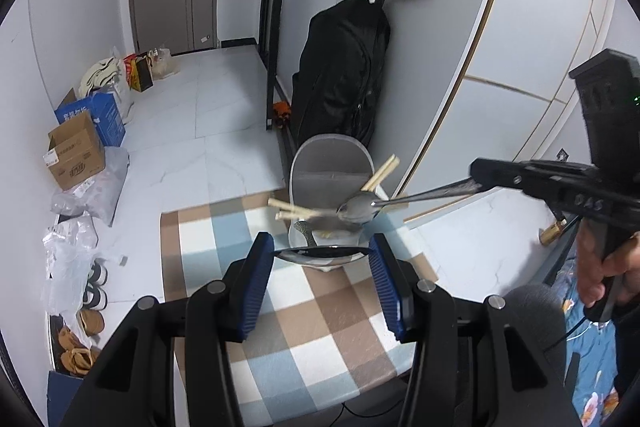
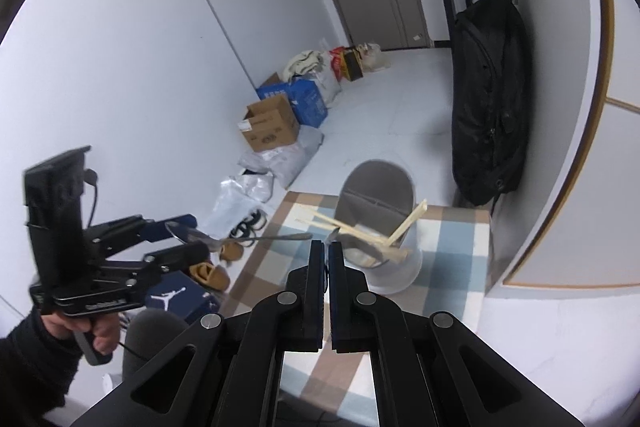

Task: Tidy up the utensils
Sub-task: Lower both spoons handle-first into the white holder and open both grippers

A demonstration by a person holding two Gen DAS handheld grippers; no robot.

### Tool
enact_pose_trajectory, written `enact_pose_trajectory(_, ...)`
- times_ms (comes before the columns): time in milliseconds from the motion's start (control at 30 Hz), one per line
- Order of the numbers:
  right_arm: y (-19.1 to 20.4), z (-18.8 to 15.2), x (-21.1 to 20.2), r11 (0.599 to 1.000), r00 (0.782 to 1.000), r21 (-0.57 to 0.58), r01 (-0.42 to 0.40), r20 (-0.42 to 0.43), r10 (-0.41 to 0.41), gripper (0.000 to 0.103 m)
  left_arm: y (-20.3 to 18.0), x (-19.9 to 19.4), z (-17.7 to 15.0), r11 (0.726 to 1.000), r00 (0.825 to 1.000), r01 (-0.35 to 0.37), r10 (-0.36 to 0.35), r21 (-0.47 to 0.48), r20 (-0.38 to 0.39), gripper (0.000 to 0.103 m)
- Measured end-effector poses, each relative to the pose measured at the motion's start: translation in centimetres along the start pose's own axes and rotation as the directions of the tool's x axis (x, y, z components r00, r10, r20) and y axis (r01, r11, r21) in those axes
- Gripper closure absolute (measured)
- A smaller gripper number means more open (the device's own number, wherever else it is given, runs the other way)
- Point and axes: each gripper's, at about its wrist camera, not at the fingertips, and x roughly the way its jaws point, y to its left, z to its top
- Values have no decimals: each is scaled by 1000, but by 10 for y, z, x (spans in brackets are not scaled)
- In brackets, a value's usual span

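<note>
Chopsticks (image 1: 298, 213) stick out of the grey utensil holder (image 1: 328, 167) just ahead of both tongs, some leaning left over its rim, two (image 1: 383, 170) leaning right from its back. The holder stands on the checked cloth of the desk (image 1: 320, 327). The left tongs (image 1: 322, 253) stand partly apart, clamped on the bowl of a metal spoon (image 1: 320, 253) lying edge-on between the blue pads; seen from the right wrist, its handle (image 2: 276, 237) reaches toward the holder. The right tongs (image 2: 325, 247) are closed narrow on a second spoon's handle (image 1: 424, 195), whose bowl (image 1: 358, 209) hangs over the holder's mouth.
</note>
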Motion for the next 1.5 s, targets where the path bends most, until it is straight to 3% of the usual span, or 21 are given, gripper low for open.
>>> enact_pose_trajectory(400, -16, 60, 6, 999, 998, -4, 48, -44, -48, 102, -5, 12, 51, 998, 998, 62, -62, 14, -2, 60)
enact_pose_trajectory(700, -27, 91, 27, 995, 989, -33, 89, -117, -92, 102, -3, 42, 72, 994, 991, 100, -96, 35, -88, 60)
enact_pose_trajectory(1067, -34, 97, 62, 989, 968, -103, 105, -218, -126, 102, -9, 57, 77, 990, 978, 124, -111, 63, -177, 60)
enact_pose_trajectory(1333, -38, 98, 70, 989, 965, -106, 105, -228, -127, 102, -9, 49, 81, 990, 978, 113, -97, 81, -186, 60)
enact_pose_trajectory(1500, -42, 100, 74, 990, 965, -97, 100, -232, -121, 102, -11, 71, 84, 991, 968, 102, -80, 83, -236, 60)
